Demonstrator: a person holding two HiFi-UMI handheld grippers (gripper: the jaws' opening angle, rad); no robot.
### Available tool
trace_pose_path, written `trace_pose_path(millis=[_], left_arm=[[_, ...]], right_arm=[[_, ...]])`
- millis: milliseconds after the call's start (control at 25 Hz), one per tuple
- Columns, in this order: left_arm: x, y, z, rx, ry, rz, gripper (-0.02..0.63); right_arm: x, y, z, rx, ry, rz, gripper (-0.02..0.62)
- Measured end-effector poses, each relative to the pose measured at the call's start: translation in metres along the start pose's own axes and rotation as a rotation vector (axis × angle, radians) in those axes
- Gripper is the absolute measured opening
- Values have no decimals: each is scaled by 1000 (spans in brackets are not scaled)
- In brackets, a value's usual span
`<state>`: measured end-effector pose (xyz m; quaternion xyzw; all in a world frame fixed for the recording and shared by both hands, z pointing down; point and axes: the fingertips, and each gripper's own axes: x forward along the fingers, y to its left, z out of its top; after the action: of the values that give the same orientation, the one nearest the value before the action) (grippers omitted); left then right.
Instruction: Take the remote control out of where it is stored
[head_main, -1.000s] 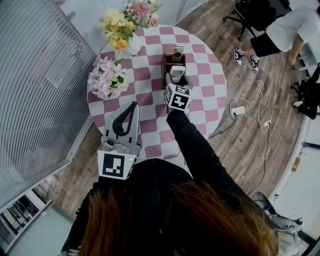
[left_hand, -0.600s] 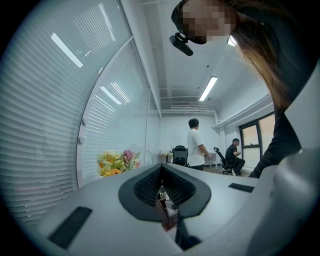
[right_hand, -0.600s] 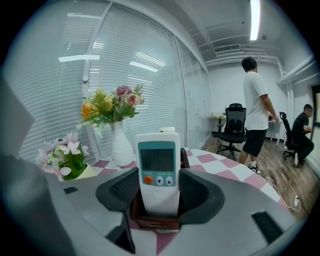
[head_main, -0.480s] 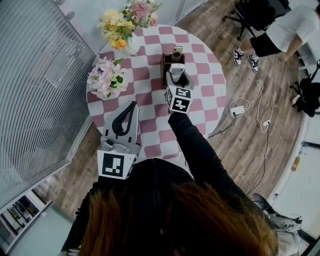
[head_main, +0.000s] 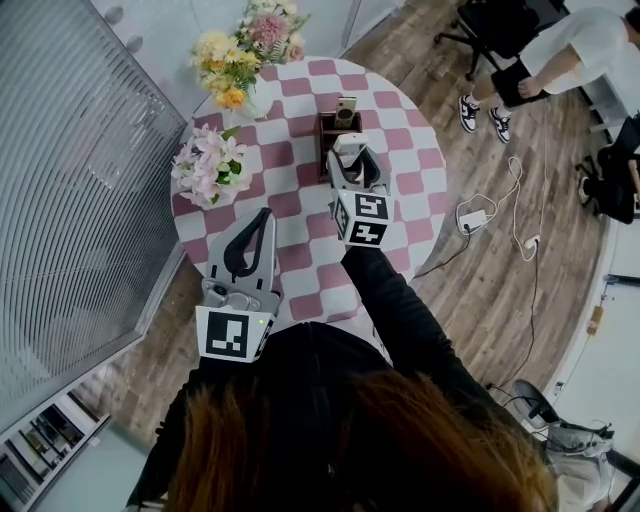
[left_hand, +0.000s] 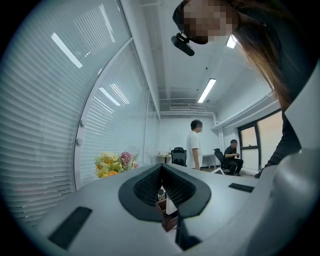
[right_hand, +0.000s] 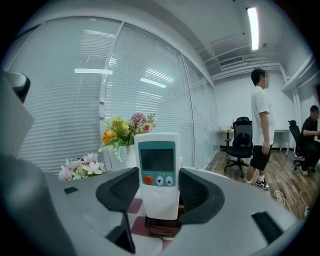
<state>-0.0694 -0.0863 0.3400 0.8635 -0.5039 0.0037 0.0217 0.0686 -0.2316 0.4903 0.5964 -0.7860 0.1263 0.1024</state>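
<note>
- The right gripper (head_main: 352, 172) has just been closing; its ribbed black pads now clamp the remote control (right_hand: 159, 172), a white plastic slab with a teal-framed screen and a round orange button, over the dark wooden holder (right_hand: 161, 226).
- The left gripper (head_main: 264, 215), nearer and to the left, has its tips together and empty over the round pink-and-white checked table (head_main: 290, 160).

right gripper (head_main: 355, 165) jaws: filled by remote control (right_hand: 159, 170) | below-ahead: brown holder (head_main: 328, 135) obstructs | ahead-left: yellow bouquet (head_main: 238, 55) and pink flowers (head_main: 210, 165) obstruct | right: bare checkered table (head_main: 415, 190), passable | toward left gripper (head_main: 264, 215): open tabletop, passable | left of left gripper: blind-covered glass wall (head_main: 80, 170) beyond table edge
</note>
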Motion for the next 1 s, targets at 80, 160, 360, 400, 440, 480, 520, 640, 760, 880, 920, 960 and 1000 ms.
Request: trace_pose_path(millis=[80,160,360,400,440,480,520,640,760,880,920,960,1000], left_arm=[[0,-1,1,3,-9,-3,9],[0,-3,2,5,-9,-6,9],[-1,-4,4,12,-14,-15,9],[-1,-4,5,14,-20,-17,9],[-1,-4,6,15,-24,-18,9],[-1,-4,6,16,-26,-19,9],[-1,-4,7,17,-27,-19,9],[-2,-4,7,18,-17,-23,9],[-2,-5,7,17,-16,-26,9],[-2,-7,7,15,-18,-29,9],[-1,-7,7,13,-19,-30,9],[-1,-8,7,12,-20,-31,9],[-1,-9,7,12,-22,-31,9]], right_arm=[[-6,1,6,3,-16,4,261],[-13,2,11,5,-31,8,261],[-29,7,22,15,-59,21,261],[-31,8,23,16,-63,23,261],[-34,10,24,19,-67,25,261],[-37,10,25,22,-71,26,261],[-40,11,27,25,-75,27,261],[-48,14,30,31,-87,31,261],[-57,17,34,31,-94,36,261],[-67,19,37,32,-99,41,261],[-71,18,36,31,-99,43,261],[-75,18,35,31,-96,43,261],[-79,18,33,31,-92,43,261]])
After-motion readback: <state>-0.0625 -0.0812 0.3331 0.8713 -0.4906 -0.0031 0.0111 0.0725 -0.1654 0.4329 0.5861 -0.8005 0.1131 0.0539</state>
